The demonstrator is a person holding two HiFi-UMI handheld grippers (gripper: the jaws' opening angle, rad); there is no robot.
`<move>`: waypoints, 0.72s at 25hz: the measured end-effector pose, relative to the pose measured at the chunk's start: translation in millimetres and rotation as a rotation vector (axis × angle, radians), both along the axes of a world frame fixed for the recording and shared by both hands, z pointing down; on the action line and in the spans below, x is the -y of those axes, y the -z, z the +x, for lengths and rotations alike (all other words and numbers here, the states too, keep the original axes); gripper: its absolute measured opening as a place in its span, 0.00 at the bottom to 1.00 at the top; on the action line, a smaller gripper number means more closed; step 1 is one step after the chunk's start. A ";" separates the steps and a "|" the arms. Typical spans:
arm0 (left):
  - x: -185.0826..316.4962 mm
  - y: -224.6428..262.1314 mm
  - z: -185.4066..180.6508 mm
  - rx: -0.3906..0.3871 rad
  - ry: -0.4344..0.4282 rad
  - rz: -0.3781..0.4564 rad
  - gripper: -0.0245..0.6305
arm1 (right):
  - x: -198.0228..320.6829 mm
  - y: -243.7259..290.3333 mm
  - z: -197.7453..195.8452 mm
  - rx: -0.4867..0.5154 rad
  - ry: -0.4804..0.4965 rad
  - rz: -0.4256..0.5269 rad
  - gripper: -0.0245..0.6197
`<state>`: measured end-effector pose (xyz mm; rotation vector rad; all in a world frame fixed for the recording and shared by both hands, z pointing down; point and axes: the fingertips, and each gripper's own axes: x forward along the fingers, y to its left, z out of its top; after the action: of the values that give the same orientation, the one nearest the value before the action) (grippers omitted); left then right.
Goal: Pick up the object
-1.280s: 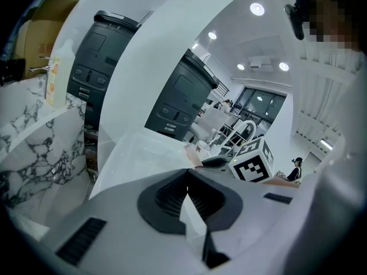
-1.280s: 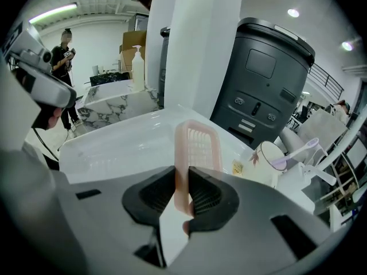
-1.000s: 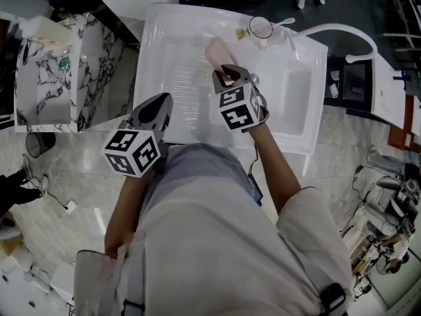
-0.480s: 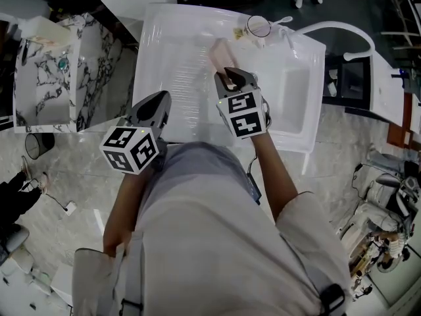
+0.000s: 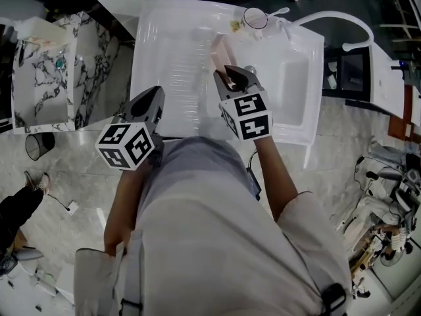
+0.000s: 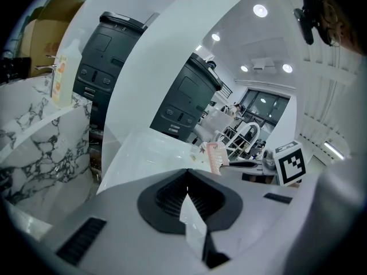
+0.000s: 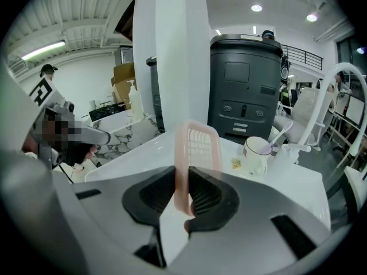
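A pink slotted tray (image 5: 216,50) is held upright over the white washstand top (image 5: 168,51). My right gripper (image 5: 231,75) is shut on its near edge. In the right gripper view the pink tray (image 7: 198,144) stands on edge between the dark pads (image 7: 209,195), clear of the surface. My left gripper (image 5: 155,94) hovers at the washstand's front left edge, shut and empty. In the left gripper view its jaws (image 6: 186,192) meet, and the pink tray (image 6: 217,156) shows ahead to the right.
A white cup (image 5: 255,18) with a toothbrush stands at the back by the faucet (image 5: 284,26). The sink basin (image 5: 293,89) lies right of the tray. A marble cabinet (image 5: 46,78) stands at left. A dark machine (image 7: 243,85) is behind the washstand.
My right gripper has risen a little with the pink tray and rolled slightly. The left gripper has stayed where it was.
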<state>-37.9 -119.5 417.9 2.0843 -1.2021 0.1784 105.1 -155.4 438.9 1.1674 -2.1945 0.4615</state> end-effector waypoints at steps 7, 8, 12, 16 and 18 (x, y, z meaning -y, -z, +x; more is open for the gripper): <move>-3.0 -2.5 -4.7 0.030 0.017 0.004 0.05 | -9.1 3.0 10.8 0.030 -0.031 0.007 0.15; -3.9 -4.5 -5.9 0.041 0.021 -0.002 0.05 | -10.7 3.8 11.9 0.038 -0.037 0.008 0.15; -6.2 -8.8 -9.2 0.065 0.033 -0.012 0.04 | -18.6 8.4 16.2 0.081 -0.063 0.010 0.15; -7.3 -10.1 -10.0 0.071 0.037 -0.013 0.05 | -24.5 11.2 21.0 0.110 -0.074 0.014 0.15; -7.9 -10.3 -10.4 0.073 0.040 -0.011 0.04 | -27.2 12.0 23.2 0.127 -0.082 0.011 0.15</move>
<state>-48.3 -111.6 428.2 2.0582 -1.2821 0.2448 128.3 -128.2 426.9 1.2696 -2.2650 0.5734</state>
